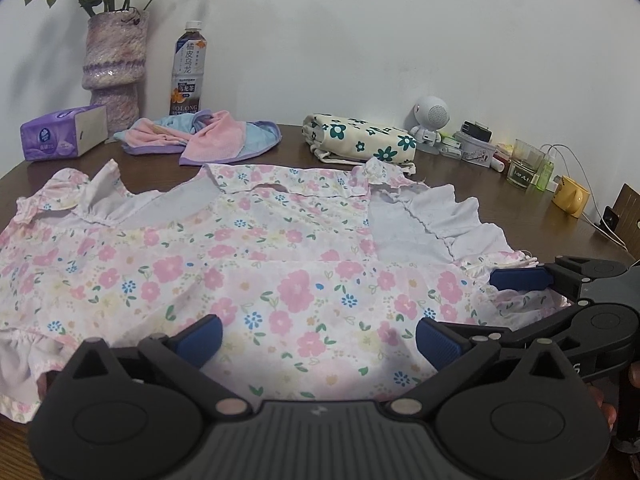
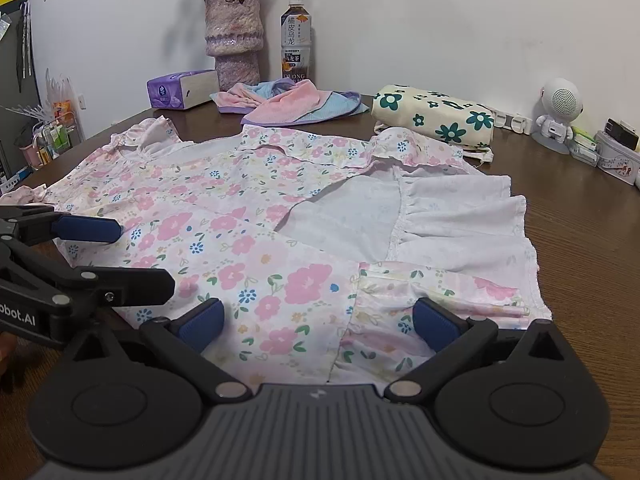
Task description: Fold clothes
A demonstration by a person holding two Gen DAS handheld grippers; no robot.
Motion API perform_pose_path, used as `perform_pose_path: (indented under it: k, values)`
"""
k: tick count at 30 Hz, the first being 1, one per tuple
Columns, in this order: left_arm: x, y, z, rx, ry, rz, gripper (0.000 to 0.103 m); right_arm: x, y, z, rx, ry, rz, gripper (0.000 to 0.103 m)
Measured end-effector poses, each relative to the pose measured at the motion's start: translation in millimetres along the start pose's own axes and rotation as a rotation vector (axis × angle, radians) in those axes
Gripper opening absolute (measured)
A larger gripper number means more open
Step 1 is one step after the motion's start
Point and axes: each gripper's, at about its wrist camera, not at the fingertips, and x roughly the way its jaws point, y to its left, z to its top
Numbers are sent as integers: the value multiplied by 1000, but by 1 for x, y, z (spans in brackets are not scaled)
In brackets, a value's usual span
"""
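Left wrist view shows a pink floral cotton dress (image 1: 280, 272) lying flat across the near half of a dark brown wooden table (image 1: 480, 184), its neckline toward the far side and its hem at the near edge. One fold looks done: the lower part has been brought up over the body, leaving a crease across the middle, and the pale inside of the fabric with a white ruffle (image 1: 452, 220) shows on the right.

The left gripper (image 1: 318, 338) hangs over the near hem with its blue pads spread wide and nothing between them; the cloth lies under them, not pinched. The right gripper (image 2: 316, 322), just beside it on the right, is likewise wide open above the near right corner, where a frilled sleeve is tucked, and grips nothing.

My judgement is that the task is about midway: the dress is spread and partly folded, yet it remains broad, with both sleeves and the right ruffle sticking out. Side folds and a final halving appear to be left.

At the far side sit a folded cream cloth with green flowers (image 2: 432, 116) and a loose pink-and-blue towel (image 2: 288, 106), the latter perhaps awaiting folding.
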Motion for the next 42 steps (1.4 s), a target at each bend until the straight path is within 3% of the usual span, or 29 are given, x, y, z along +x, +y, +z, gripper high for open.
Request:
perform_pose_path:
  k: [24, 32, 42]
  values:
    - [-1, 2, 1, -31, -16, 6, 103, -1, 1, 1, 0, -6, -2, 102]
    - [-3, 0, 5, -66, -53, 115, 103, -11, -12, 7, 172, -35, -38, 103]
    - [3, -1, 3, -76, -18, 127, 103, -1, -5, 4, 187, 1, -138, 102]
